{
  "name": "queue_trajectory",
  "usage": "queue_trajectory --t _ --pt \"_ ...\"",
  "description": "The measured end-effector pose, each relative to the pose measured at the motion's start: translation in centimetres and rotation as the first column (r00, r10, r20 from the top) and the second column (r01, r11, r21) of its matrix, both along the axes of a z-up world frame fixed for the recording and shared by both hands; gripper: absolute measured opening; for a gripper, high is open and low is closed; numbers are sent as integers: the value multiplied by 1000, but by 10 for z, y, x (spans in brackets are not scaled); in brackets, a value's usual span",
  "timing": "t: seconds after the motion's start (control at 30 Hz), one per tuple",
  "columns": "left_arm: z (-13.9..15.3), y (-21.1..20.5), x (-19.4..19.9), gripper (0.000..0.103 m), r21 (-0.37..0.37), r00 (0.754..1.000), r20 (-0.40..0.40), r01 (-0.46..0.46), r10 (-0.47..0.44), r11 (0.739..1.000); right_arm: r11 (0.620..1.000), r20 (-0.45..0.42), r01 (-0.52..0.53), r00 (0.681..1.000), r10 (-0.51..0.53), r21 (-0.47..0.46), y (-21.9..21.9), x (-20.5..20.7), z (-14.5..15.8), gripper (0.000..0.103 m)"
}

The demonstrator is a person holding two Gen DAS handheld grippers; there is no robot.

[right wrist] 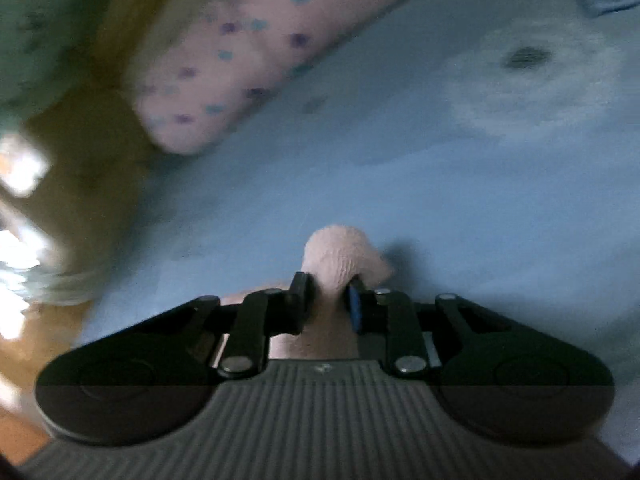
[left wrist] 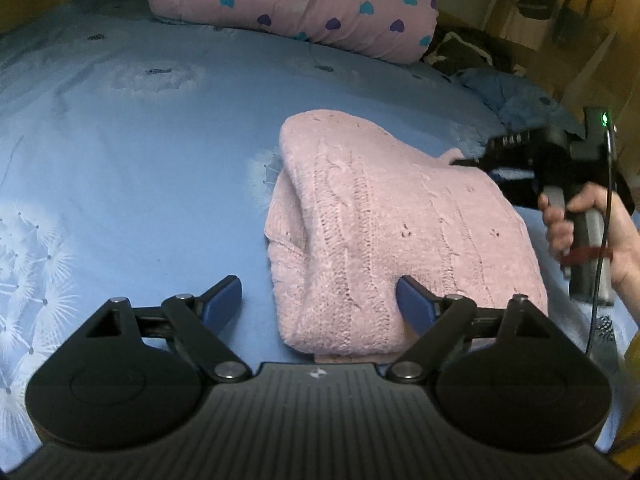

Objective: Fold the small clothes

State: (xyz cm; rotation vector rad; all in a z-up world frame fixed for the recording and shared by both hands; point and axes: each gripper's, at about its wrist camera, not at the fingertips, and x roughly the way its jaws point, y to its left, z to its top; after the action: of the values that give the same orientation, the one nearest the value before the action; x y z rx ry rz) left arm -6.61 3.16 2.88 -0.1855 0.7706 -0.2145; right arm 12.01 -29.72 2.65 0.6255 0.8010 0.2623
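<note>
A pink knitted sweater (left wrist: 376,224) lies folded on the blue bedsheet (left wrist: 140,152). My left gripper (left wrist: 320,300) is open just above the sheet, its jaws spread around the sweater's near corner; its right finger (left wrist: 416,304) touches the knit. My right gripper (left wrist: 460,160), held in a hand at the right, is shut on the sweater's far right edge. In the blurred right wrist view a pinch of pink knit (right wrist: 340,256) sticks out between the right gripper's (right wrist: 328,296) shut fingers.
A pink pillow with heart prints (left wrist: 296,0) lies at the head of the bed and also shows in the right wrist view (right wrist: 248,56). Dark clothes (left wrist: 464,52) and a rumpled blue quilt (left wrist: 516,96) sit at the far right. The bed edge runs along the right.
</note>
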Motion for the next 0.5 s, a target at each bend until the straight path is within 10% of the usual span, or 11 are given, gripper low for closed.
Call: queue_trajectory --t 0.23,0.5 --pt "9 -7 -7 88 50 1000 15 -2 2 999 981 104 100 991 -83 -167 -7 -43 23 26" --pt "19 -13 -19 90 89 1000 -2 1 -1 996 971 169 -68 980 109 -230 16 -129 57 26"
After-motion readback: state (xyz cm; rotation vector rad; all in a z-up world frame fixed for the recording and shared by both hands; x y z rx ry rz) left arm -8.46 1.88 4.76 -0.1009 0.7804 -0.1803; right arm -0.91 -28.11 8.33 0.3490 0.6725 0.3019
